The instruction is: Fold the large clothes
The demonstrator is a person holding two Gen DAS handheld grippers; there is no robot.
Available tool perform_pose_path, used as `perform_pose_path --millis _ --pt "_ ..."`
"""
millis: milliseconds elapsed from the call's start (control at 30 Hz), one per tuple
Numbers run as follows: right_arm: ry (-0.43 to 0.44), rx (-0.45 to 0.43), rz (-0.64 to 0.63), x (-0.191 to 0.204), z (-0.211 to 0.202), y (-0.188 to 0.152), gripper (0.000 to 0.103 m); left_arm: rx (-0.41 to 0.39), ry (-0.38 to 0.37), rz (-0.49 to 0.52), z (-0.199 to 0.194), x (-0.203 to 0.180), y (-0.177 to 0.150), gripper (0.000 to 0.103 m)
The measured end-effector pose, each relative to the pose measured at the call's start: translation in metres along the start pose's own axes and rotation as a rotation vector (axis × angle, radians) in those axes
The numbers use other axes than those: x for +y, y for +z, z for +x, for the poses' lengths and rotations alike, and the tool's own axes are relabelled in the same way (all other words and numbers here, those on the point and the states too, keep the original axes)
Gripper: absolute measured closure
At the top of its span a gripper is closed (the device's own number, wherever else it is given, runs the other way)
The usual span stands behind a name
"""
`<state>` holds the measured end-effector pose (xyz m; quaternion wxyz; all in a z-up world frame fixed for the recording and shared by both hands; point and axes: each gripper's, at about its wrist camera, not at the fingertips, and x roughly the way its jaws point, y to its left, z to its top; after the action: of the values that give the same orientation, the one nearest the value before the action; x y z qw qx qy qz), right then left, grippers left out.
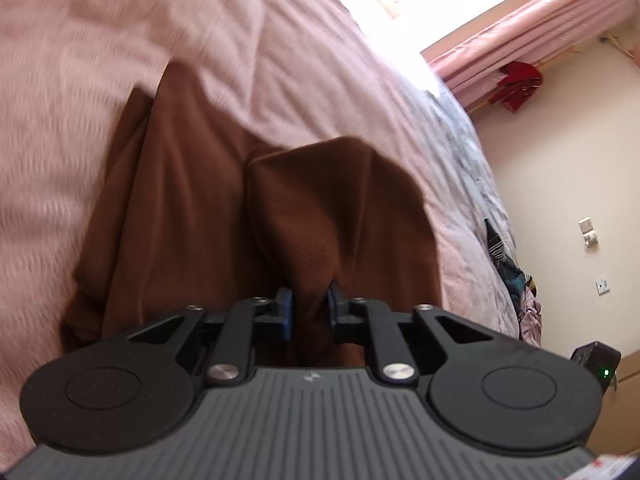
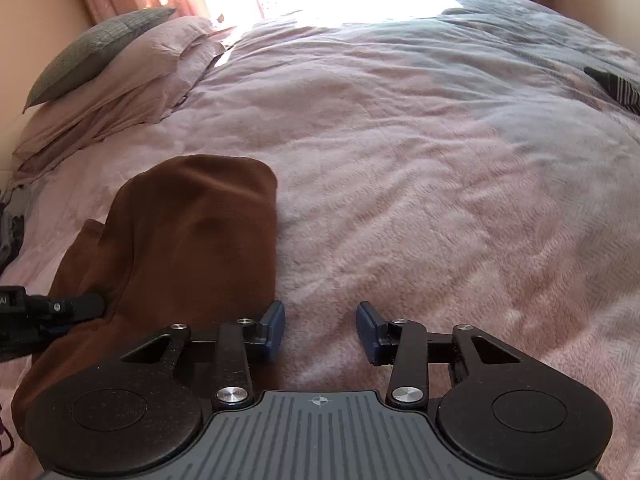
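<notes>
A large brown fleece garment (image 1: 192, 216) lies on the pink bedspread, partly doubled over. My left gripper (image 1: 310, 304) is shut on a bunched fold of it, and the cloth rises in a hump just ahead of the blue pads. In the right wrist view the same brown garment (image 2: 188, 240) lies at lower left, with the left gripper (image 2: 52, 308) reaching in from the left edge onto it. My right gripper (image 2: 320, 328) stands open over bare bedspread, its left pad (image 2: 274, 330) just beside the garment's right edge, nothing between the pads.
The pink bedspread (image 2: 420, 200) covers a wide bed. Pillows (image 2: 120, 68) are stacked at the far left by the curtained window. A grey blanket (image 2: 540, 28) and a dark striped item (image 2: 616, 84) lie at the far right. Clothes (image 1: 520, 280) hang off the bed's edge.
</notes>
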<state>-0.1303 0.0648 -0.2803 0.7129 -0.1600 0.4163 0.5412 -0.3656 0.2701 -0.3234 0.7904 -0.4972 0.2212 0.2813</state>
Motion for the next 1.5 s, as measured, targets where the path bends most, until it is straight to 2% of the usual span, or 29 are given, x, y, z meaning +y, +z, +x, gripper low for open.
perform_pose_path --millis 100,167,267,433,500,633,700,800,900,967,1033,1100,1167,1233,1400,1500 --pt "0.005 -0.016 -0.06 0.021 -0.002 0.005 0.069 -0.112 -0.004 0.12 -0.034 -0.012 0.009 0.092" --pt "0.009 -0.029 -0.115 0.04 0.001 0.006 0.069 -0.16 0.019 0.168 -0.053 -0.011 0.015 0.092" --pt "-0.014 -0.03 -0.215 0.071 0.012 0.004 0.069 -0.172 0.077 0.181 -0.06 0.005 0.02 0.092" --pt "-0.004 -0.028 -0.322 0.102 0.026 -0.006 0.069 -0.171 0.137 0.125 -0.061 0.039 0.017 0.092" --pt "-0.032 -0.045 -0.364 0.108 0.034 -0.013 0.069 -0.17 0.139 0.119 -0.055 0.046 0.013 0.092" --pt "-0.004 -0.06 -0.35 0.097 0.032 -0.012 0.068 -0.159 0.167 0.104 -0.056 0.058 0.013 0.075" --pt "0.034 -0.088 -0.286 0.083 0.023 -0.001 0.068 -0.193 0.167 0.147 -0.072 0.051 0.017 0.078" --pt "0.061 -0.206 -0.296 0.077 0.013 0.02 0.068 -0.262 0.173 0.224 -0.087 0.031 0.029 0.078" --pt "0.151 -0.249 -0.301 0.083 0.027 0.041 0.068 -0.233 0.184 0.303 -0.067 0.01 0.041 0.078" --pt "0.202 -0.234 -0.322 0.088 0.048 0.049 0.069 -0.186 0.214 0.366 -0.039 0.002 0.045 0.077" --pt "0.175 -0.183 -0.343 0.089 0.076 0.051 0.069 -0.134 0.292 0.375 -0.01 0.009 0.046 0.078" --pt "0.12 -0.105 -0.308 0.081 0.1 0.049 0.068 -0.126 0.35 0.392 0.009 0.023 0.043 0.087" --pt "0.174 -0.12 -0.208 0.064 0.086 0.046 0.068 -0.159 0.317 0.355 0.0 0.033 0.038 0.089" --pt "0.203 -0.146 -0.162 0.05 0.054 0.038 0.068 -0.197 0.292 0.316 -0.029 0.035 0.031 0.088" --pt "0.297 -0.241 -0.228 0.032 -0.04 -0.012 0.068 -0.287 0.223 0.238 -0.118 0.028 -0.016 0.08" --pt "0.349 -0.247 -0.29 0.044 -0.067 -0.047 0.068 -0.315 0.154 0.265 -0.146 0.008 -0.05 0.079"
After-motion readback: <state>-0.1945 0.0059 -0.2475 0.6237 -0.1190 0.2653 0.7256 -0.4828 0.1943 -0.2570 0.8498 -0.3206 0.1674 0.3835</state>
